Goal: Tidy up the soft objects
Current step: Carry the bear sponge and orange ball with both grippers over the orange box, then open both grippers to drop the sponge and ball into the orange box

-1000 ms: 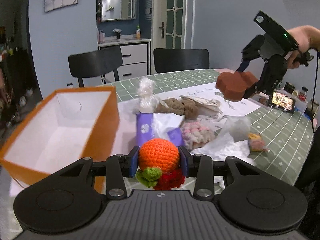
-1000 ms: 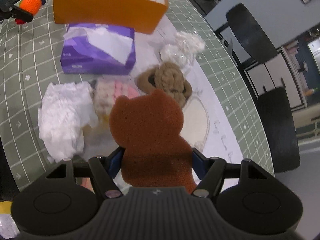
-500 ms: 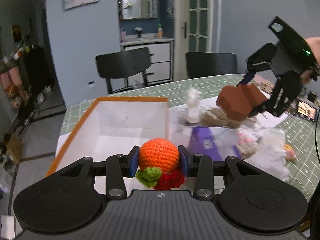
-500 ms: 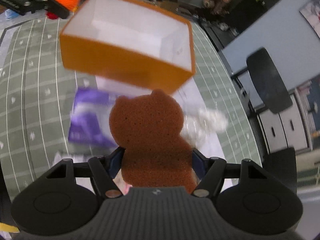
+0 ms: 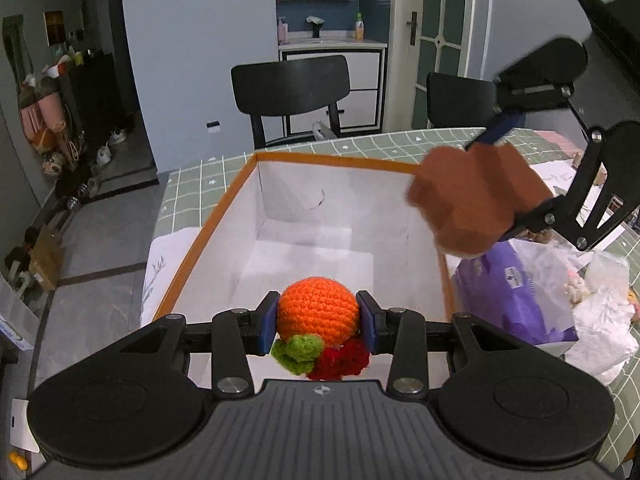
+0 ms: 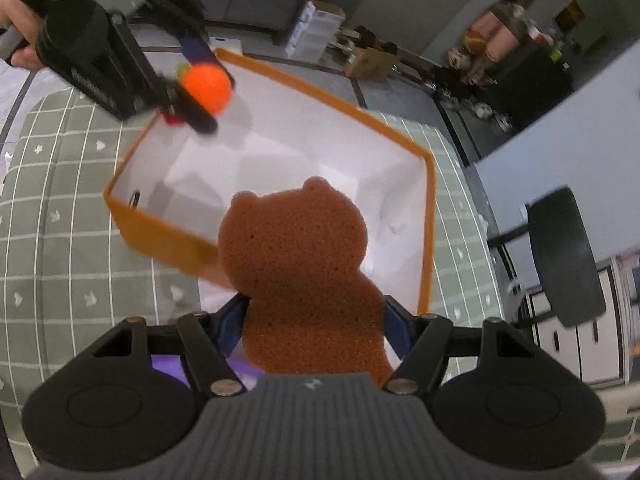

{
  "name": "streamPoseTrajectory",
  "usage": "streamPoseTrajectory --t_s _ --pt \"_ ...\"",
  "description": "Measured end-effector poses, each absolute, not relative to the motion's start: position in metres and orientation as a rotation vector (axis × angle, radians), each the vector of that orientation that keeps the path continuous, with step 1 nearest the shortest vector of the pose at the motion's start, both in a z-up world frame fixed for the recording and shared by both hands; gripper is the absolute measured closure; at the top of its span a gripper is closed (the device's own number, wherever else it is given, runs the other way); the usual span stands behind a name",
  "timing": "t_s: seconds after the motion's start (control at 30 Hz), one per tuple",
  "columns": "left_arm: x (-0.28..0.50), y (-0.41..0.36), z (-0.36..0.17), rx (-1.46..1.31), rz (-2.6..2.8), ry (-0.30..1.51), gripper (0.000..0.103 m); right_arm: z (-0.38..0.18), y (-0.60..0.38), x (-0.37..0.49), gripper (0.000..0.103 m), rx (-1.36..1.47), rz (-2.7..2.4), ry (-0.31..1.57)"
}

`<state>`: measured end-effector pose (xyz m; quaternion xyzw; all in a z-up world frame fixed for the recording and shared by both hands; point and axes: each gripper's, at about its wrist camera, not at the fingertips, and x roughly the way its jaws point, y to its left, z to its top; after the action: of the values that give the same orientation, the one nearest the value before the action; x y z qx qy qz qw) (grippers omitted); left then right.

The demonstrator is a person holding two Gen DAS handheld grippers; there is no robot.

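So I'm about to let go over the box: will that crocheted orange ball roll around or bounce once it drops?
The crocheted orange ball, pinched in the left gripper, looks soft yarn, so it probably lands without much bounce. Being round, it may roll a little across the orange box floor, though the green and red knitted bits beneath likely damp that.

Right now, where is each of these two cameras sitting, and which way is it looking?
Left wrist: sits on the left gripper, looking forward over its crochet orange into the orange box; its two fingers show, and the right gripper beyond.
Right wrist: sits on the right gripper, looking down over its bear sponge into the box; the left gripper and a hand show.
Shared: box, both toys, both grippers.
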<state>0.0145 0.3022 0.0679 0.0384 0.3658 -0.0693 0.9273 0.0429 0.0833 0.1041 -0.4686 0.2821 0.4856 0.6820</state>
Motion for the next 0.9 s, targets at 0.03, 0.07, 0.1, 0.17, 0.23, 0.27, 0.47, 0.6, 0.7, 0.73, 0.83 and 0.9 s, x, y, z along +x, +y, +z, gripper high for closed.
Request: streamPoseTrajectory --t_s 0.03,0.07,0.1,0.17,0.23,0.27,0.47,0.6,0.7,0.73,0.83,0.9 --pt "0.015 0.303 0.067 0.079 -0.136 0.756 0.057 0.105 0.09 0.044 0.034 -1.05 1.099 0.624" --pt "0.017 0.304 0.064 0.078 -0.135 0.76 0.057 0.106 0.096 0.046 0.034 -1.048 1.105 0.619" --pt "0.018 0.306 0.062 0.075 -0.135 0.764 0.057 0.105 0.103 0.047 0.034 -1.053 1.112 0.611" --pt "0.023 0.309 0.057 0.069 -0.141 0.775 0.057 0.103 0.115 0.05 0.034 -1.073 1.124 0.595" --pt "0.027 0.309 0.054 0.08 -0.143 0.782 0.057 0.098 0.126 0.051 0.034 -1.111 1.139 0.57" --pt "0.029 0.309 0.052 0.103 -0.144 0.785 0.057 0.094 0.133 0.051 0.034 -1.134 1.144 0.557" --pt "0.049 0.31 0.046 0.196 -0.17 0.86 0.057 0.073 0.165 0.065 0.034 -1.176 1.172 0.558" --pt "0.064 0.315 0.044 0.238 -0.212 0.942 0.057 0.057 0.18 0.075 0.034 -1.205 1.181 0.588" --pt "0.074 0.311 0.037 0.281 -0.239 1.022 0.057 0.043 0.186 0.075 0.034 -1.229 1.192 0.62" --pt "0.076 0.309 0.034 0.304 -0.243 1.044 0.057 0.04 0.184 0.075 0.034 -1.235 1.196 0.633" --pt "0.078 0.304 0.023 0.341 -0.262 1.089 0.057 0.029 0.188 0.077 0.034 -1.262 1.21 0.664" --pt "0.079 0.299 0.016 0.366 -0.274 1.114 0.057 0.022 0.189 0.077 0.034 -1.289 1.216 0.693"
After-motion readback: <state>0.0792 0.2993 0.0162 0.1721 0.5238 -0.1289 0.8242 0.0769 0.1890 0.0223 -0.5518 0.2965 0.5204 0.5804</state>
